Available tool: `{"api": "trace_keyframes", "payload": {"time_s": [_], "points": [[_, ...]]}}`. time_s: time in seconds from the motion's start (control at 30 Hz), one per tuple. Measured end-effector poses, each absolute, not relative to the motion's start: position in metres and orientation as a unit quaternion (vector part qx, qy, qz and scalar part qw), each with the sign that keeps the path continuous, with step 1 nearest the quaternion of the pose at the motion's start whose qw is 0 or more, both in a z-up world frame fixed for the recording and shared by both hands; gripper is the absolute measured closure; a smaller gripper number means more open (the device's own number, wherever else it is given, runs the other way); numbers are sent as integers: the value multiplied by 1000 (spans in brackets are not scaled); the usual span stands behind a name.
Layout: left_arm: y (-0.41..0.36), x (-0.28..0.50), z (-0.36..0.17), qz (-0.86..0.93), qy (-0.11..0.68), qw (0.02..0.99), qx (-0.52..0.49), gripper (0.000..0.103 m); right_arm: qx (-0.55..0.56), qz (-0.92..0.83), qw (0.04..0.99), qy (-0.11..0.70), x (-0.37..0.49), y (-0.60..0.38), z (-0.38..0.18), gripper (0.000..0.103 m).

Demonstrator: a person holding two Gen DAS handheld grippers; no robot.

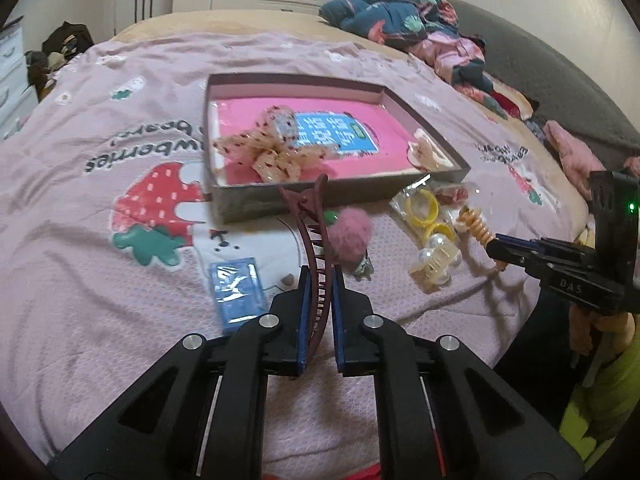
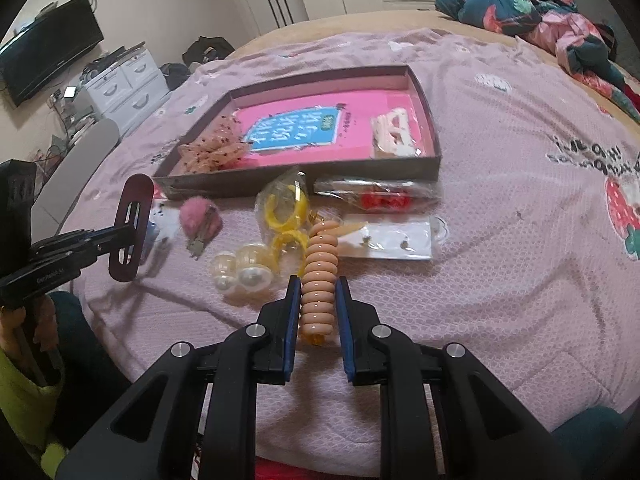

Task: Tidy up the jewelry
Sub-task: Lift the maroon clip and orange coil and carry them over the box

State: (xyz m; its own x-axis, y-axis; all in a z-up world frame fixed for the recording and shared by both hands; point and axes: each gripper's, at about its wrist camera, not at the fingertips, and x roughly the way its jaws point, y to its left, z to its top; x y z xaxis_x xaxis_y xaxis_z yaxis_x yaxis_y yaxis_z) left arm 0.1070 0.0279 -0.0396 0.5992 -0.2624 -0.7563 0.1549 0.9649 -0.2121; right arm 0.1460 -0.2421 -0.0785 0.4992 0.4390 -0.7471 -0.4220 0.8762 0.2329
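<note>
Clips in both grippers, tray waiting ahead

Both hands are loaded. The left gripper (image 1: pixel 318 280) is clamped on a maroon claw clip (image 1: pixel 312 248), its teeth running up between the blue pads and its hinge end poking out toward the tray (image 1: pixel 340 196). The right gripper (image 2: pixel 318 292) is squeezed onto a peach spiral hair tie (image 2: pixel 319 276), which sits upright between the jaws, lifted off the pink bedspread (image 2: pixel 500 240).

The shallow brown tray lies just ahead of both tools and already holds a dotted bow (image 1: pixel 264 144) on its left side and a pale clip (image 2: pixel 394 136) at its right end, with bare pink floor between them. That gap looks like the sensible target. I would bring one hand in at a time, clear the near wall with height to spare, then lower until the piece nearly rests on the floor before easing the jaws apart, so nothing bounces onto the bow.

The long claw clip may catch the wall, so tip it flat first. Loose on the bedspread near the tray are a pink pom-pom (image 1: pixel 352 232), yellow rings (image 2: pixel 286 208), pearl clips (image 2: pixel 242 270) and an earring card (image 2: pixel 392 240).
</note>
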Motion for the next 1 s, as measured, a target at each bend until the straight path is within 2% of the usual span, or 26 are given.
{"api": "trace_keyframes", "payload": {"time_s": [0.57, 1.0], "points": [[48, 102, 0, -88, 385, 915, -81, 100, 0, 299, 871, 390, 141, -211, -35, 86], [54, 126, 38, -74, 347, 932, -80, 100, 2, 318, 884, 344, 162, -190, 6, 86]]}}
